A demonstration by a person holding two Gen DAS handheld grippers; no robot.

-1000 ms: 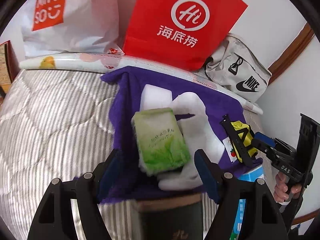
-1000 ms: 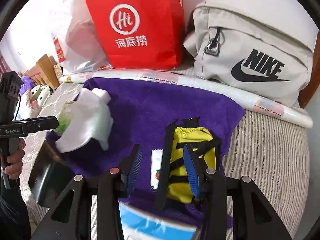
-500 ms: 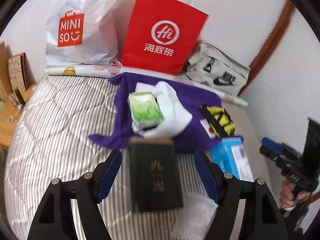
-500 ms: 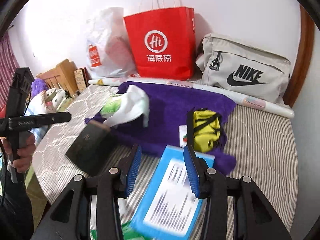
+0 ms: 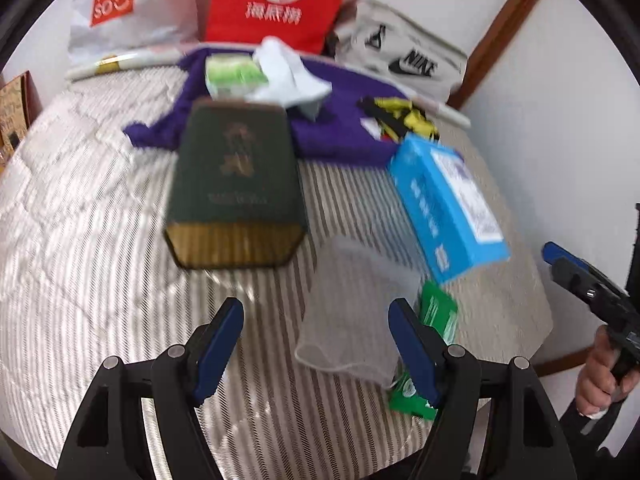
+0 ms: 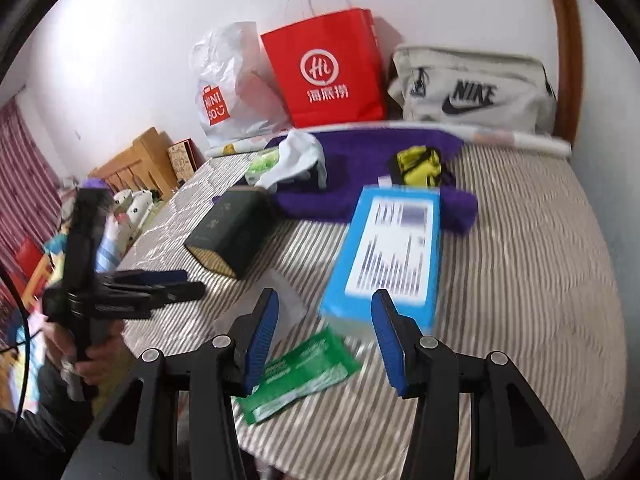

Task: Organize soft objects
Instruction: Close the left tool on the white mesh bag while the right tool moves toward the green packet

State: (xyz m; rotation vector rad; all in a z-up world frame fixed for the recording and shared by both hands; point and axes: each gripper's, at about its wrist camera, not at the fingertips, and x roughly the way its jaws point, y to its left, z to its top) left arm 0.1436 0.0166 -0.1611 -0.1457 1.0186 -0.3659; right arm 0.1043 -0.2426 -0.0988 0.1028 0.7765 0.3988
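Hovering over striped bed (image 5: pixel 100 208) | left gripper (image 5: pixel 316 344) fingers released above clear limp plastic pouch (image 5: pixel 356 300) | right gripper (image 6: pixel 324 336) empty, just been opening, above flat green sachet (image 6: pixel 304 368) | risk: thin pouch slips, fingers pinch bedcover instead

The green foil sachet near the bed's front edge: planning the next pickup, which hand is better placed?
Probably right: the green foil sachet lies just beyond the open right gripper, off-centre for the left gripper.
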